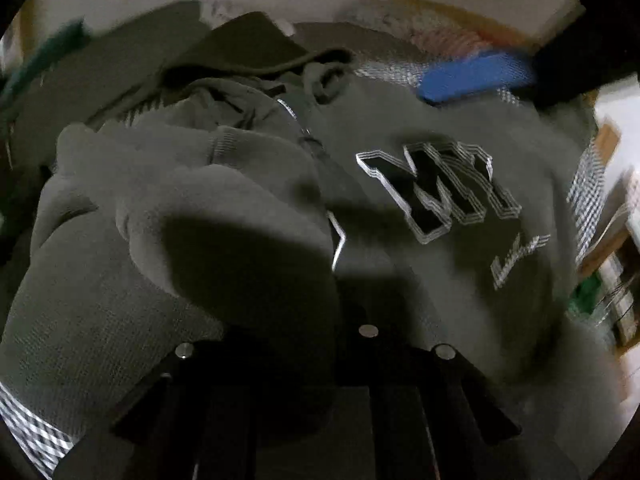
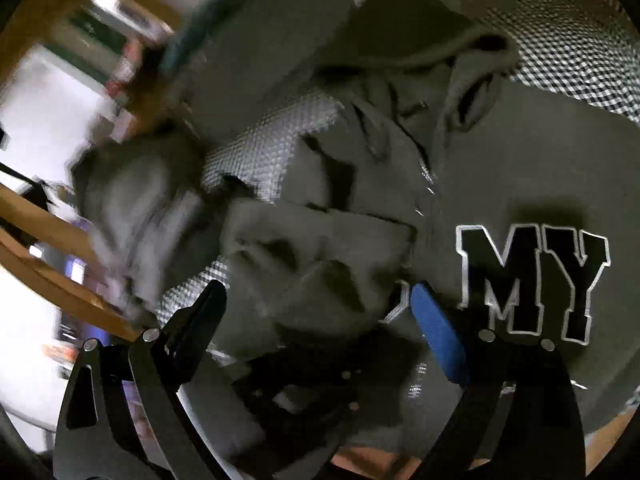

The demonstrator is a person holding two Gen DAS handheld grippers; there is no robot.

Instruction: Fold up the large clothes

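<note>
A large grey hoodie [image 1: 460, 152] with black "MY" lettering [image 2: 532, 280] lies spread on a checked cloth [image 2: 568, 56]. In the left wrist view a grey sleeve [image 1: 192, 216] is bunched right over my left gripper [image 1: 280, 344]; its fingertips are buried in the fabric and the jaws appear closed on it. In the right wrist view my right gripper [image 2: 320, 300] is open, its black finger [image 2: 204, 316] and blue pad [image 2: 436, 328] wide apart, hovering low over a folded sleeve [image 2: 316, 248] beside the lettering. The hood [image 2: 452, 60] lies at the far end.
The checked cloth [image 1: 584, 184] covers the surface under the hoodie. A blue object [image 1: 476, 76] lies beyond the hoodie. Wooden furniture edges [image 2: 60, 256] and shelving [image 2: 120, 20] stand to the left, blurred. A dark green garment [image 1: 248, 48] lies behind the hood.
</note>
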